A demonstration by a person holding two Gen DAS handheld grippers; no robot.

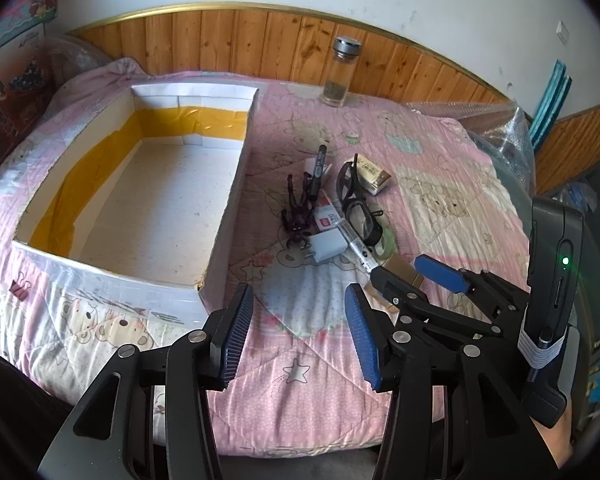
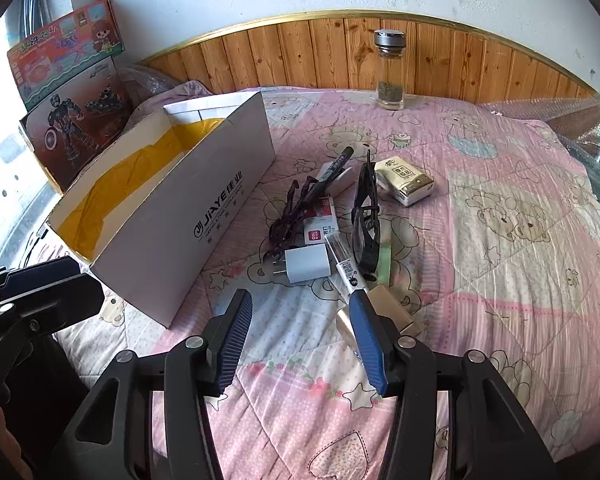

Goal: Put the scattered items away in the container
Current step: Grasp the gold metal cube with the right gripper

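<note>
Left of the right gripper (image 2: 300, 340) fingers, the white box (image 2: 204, 216) reads "JiAYE"; both it and the left gripper (image 1: 300, 336) gape wide, empty.

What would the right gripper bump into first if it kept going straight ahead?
Probably the white plug charger lying on the pink cartoon quilt. The right gripper tilts down towards it with open, empty jaws, though depth is hard to judge.

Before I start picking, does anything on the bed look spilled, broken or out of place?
Nothing looks spilled or damaged. The small items lie in a loose heap beside the cardboard box, with the glasses tipped on edge. The glass jar stands upright, apart, by the headboard.
</note>
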